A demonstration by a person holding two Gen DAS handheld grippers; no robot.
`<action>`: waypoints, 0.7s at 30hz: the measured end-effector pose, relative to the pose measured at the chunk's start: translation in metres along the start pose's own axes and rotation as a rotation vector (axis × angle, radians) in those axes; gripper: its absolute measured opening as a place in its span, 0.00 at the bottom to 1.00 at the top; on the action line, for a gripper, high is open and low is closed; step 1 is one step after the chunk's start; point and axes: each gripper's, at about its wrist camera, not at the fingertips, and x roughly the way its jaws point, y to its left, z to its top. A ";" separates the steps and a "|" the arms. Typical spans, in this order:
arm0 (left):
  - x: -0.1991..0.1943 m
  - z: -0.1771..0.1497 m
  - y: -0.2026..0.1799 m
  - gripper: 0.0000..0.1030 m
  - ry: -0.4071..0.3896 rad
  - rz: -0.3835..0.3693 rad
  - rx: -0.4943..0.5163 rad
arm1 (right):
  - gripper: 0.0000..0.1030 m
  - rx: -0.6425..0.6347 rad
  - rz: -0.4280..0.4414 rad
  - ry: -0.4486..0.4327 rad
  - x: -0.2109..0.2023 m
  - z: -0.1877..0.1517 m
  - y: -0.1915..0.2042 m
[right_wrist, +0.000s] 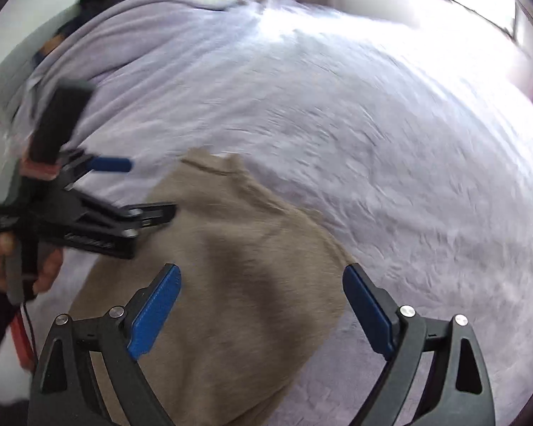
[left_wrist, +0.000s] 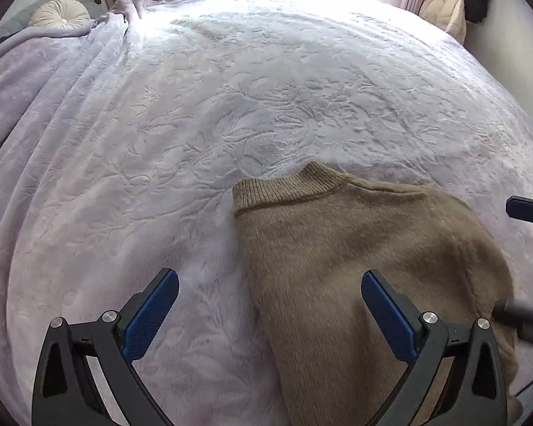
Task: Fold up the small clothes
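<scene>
A tan knitted sweater point(left_wrist: 355, 248) lies on the lavender bedspread point(left_wrist: 195, 124), its ribbed collar pointing to the far side. My left gripper point(left_wrist: 270, 284) is open and empty, hovering over the sweater's left edge. In the right wrist view the sweater point(right_wrist: 238, 266) lies folded in a narrow shape. My right gripper point(right_wrist: 263, 284) is open and empty above it. The left gripper point(right_wrist: 124, 184) shows there at the left, held in a hand, over the sweater's left side. One finger of the right gripper point(left_wrist: 529, 209) shows at the right edge of the left wrist view.
A round cream cushion point(left_wrist: 60, 14) and a grey pillow lie at the bed's far left. A beige bag point(left_wrist: 444, 3) stands at the far right by the curtains. The bedspread point(right_wrist: 373, 124) stretches wide around the sweater. The right wrist view is blurred.
</scene>
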 end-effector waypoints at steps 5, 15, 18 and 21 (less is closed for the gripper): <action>-0.016 -0.020 0.002 1.00 -0.009 0.015 -0.012 | 0.91 -0.262 -0.026 0.059 0.008 -0.022 0.060; -0.049 -0.085 -0.015 1.00 -0.027 -0.015 -0.003 | 0.91 -0.208 -0.149 0.077 -0.022 -0.100 0.053; -0.053 -0.105 -0.023 1.00 -0.021 -0.031 -0.003 | 0.91 -0.223 -0.201 0.113 -0.032 -0.130 0.058; -0.060 -0.121 -0.034 1.00 -0.024 -0.009 0.004 | 0.91 -0.130 -0.229 0.072 -0.057 -0.142 0.056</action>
